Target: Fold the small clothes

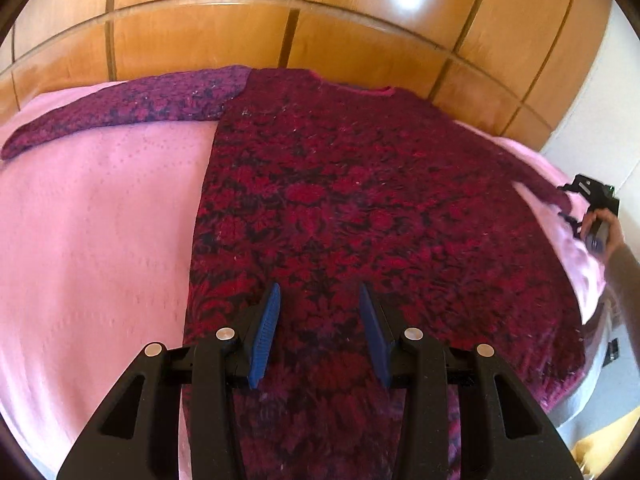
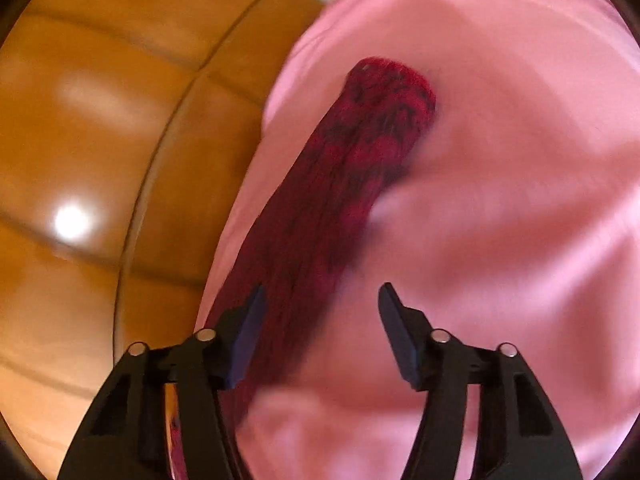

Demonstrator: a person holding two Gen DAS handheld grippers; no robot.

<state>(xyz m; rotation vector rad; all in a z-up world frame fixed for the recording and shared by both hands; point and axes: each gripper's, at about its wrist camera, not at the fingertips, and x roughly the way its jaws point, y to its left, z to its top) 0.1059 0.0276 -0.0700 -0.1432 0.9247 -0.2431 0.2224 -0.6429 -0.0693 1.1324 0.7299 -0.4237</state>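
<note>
A dark red and black flowered sweater lies flat, front up, on a pink bedspread. One sleeve stretches out to the left. My left gripper hovers open over the sweater's lower edge, with nothing between its blue pads. In the blurred right wrist view, the other sleeve lies on the bedspread with its cuff far from me. My right gripper stands open over that sleeve. The sleeve runs under the left finger and the pads do not press it.
Glossy wooden panels rise behind the bed and also fill the left of the right wrist view. A person's hand holds the right gripper at the bed's right edge, where the bedspread drops toward a pale wall and floor.
</note>
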